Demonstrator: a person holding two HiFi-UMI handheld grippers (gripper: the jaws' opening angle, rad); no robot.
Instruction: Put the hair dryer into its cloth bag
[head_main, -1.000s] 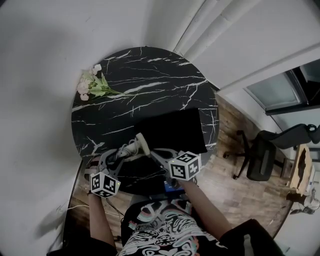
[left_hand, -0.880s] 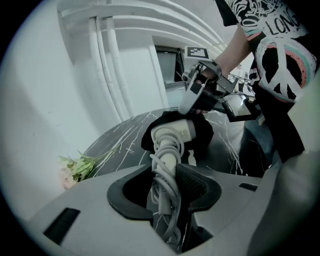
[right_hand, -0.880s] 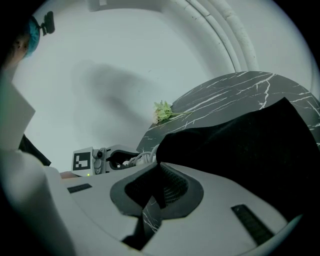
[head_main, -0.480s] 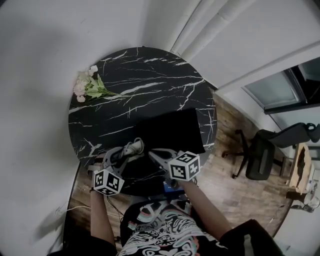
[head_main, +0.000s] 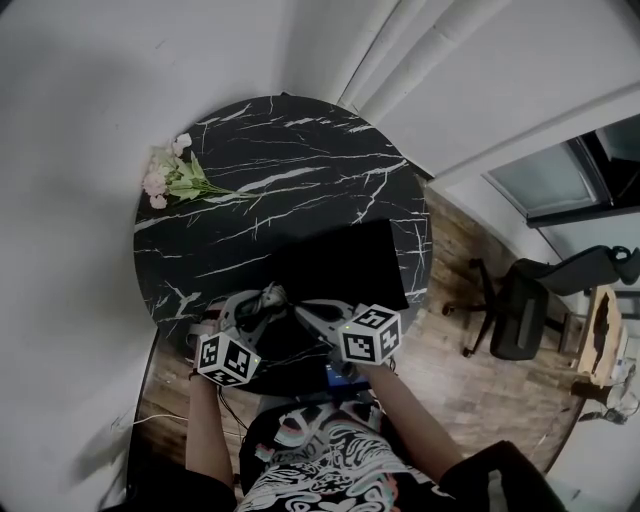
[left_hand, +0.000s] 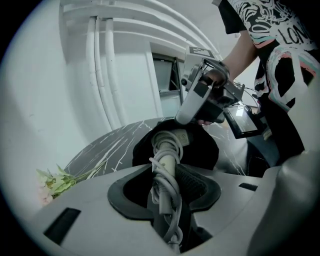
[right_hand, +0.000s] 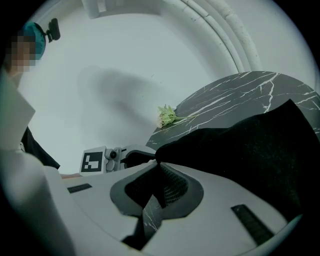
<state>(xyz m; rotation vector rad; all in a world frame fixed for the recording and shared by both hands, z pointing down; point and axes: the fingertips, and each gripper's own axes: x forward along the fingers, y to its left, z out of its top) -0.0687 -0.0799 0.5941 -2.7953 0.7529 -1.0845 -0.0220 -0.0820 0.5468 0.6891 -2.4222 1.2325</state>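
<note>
At the left edge of the round black marble table (head_main: 300, 150), a small bunch of flowers (head_main: 170, 175) is laid. Nearer the person, the L gripper (head_main: 255, 305) is clamped on the hair dryer (head_main: 268, 297), w/ its cord (left_hand: 159, 170) wound round the handle. The dryer's far end is seen at the mouth of the cloth bag (head_main: 345, 262), which is spread at mid-table toward the near edge. The bag's near rim is pinched by the R gripper (head_main: 305, 310), jaws pressed together on the fabric.
</note>
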